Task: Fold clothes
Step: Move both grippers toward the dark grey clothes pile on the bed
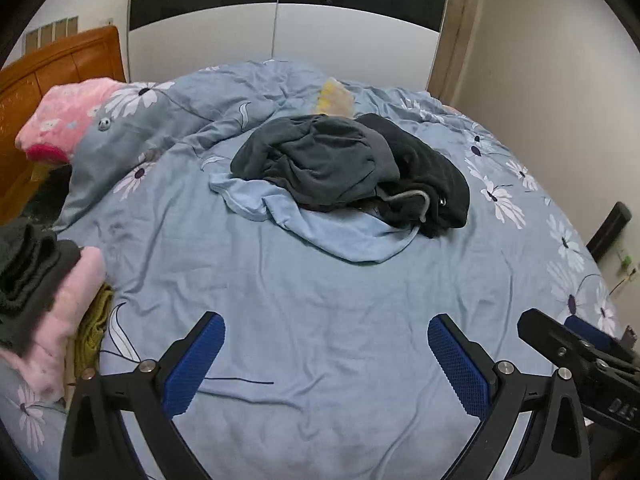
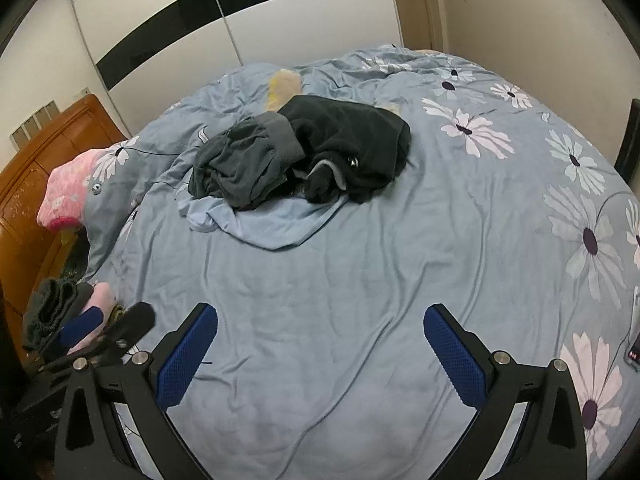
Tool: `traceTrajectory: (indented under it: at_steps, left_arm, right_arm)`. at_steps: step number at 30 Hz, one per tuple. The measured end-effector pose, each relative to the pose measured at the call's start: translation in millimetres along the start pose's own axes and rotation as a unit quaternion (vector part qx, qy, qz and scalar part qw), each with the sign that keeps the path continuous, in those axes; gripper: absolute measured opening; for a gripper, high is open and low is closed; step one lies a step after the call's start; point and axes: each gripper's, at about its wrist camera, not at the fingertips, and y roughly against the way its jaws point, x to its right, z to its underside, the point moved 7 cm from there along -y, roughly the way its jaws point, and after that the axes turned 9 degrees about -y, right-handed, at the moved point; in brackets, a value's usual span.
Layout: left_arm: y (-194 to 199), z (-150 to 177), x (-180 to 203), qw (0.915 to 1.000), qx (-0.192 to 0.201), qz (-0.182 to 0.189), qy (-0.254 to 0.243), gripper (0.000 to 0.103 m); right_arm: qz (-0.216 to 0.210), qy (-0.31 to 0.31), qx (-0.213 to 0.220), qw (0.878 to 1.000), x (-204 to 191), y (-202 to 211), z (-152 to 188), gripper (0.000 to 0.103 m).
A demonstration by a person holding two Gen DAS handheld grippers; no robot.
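While both grippers hover over blue floral duvet [image 1: 304, 320], neither grips cloth. Left gripper [image 1: 326, 356]: jaws spread wide, nothing between. Right gripper [image 2: 320, 350]: jaws spread wide, nothing between. Unfolded heap at 12 o'clock of both views: dark grey garment [image 1: 320, 160] and black garment [image 1: 432, 172] atop light blue garment [image 1: 352, 236]. Folded stack [image 1: 44, 292] at 9 o'clock, left view, on bed edge.

Both wrist views side by side, low over bed [image 1: 320, 320], facing wardrobe [image 1: 280, 40]; shared: clothes heap [image 2: 300, 152].
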Motion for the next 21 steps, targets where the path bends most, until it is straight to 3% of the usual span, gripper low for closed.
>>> traceTrajectory:
  at_steps: [9, 15, 21]
  left_arm:
    - [12, -6, 9, 0.9961, 0.086, 0.006, 0.023, 0.103]
    - [5, -4, 14, 0.9964, 0.083, -0.003, 0.020, 0.103]
    - [-4, -6, 25, 0.9960, 0.085, -0.024, -0.015, 0.103]
  right_arm:
    - [0.001, 0.035, 0.027, 0.999, 2, 4, -6, 0.103]
    - [-0.005, 0.044, 0.034, 0.998, 7, 4, -8, 0.103]
    - [-0.011, 0.044, 0.028, 0.999, 8, -7, -11, 0.103]
